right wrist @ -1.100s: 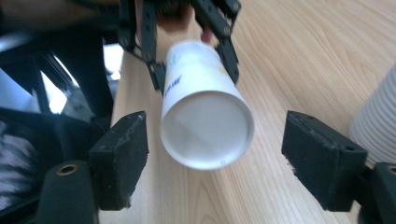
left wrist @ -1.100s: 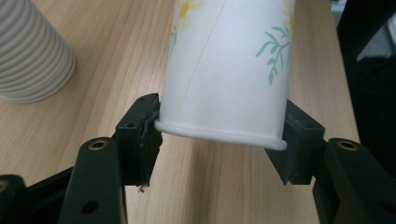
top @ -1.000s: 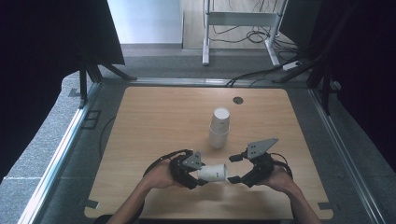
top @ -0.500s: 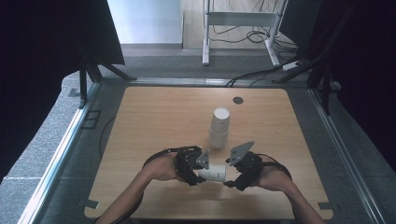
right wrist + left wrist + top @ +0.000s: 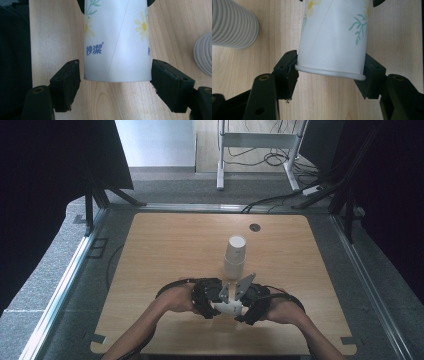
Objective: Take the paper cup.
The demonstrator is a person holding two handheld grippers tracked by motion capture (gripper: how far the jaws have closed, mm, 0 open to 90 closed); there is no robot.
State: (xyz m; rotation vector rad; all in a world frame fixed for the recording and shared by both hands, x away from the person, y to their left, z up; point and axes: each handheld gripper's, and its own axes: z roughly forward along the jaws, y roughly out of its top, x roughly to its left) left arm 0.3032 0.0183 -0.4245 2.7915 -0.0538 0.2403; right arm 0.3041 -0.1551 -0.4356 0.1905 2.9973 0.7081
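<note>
At table front edge | L gripper [image 5: 329,72] jaws pinching paper cup [image 5: 334,37] rim | R gripper [image 5: 116,72] jaws closing round base, gap left side

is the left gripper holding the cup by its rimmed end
Yes: in the left gripper view the fingers press on both sides of the paper cup right at its rolled rim.

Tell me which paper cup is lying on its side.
The flower-printed cup held level between the left tool and right tool; the stack of cups behind it stands upside down on the table.
</note>
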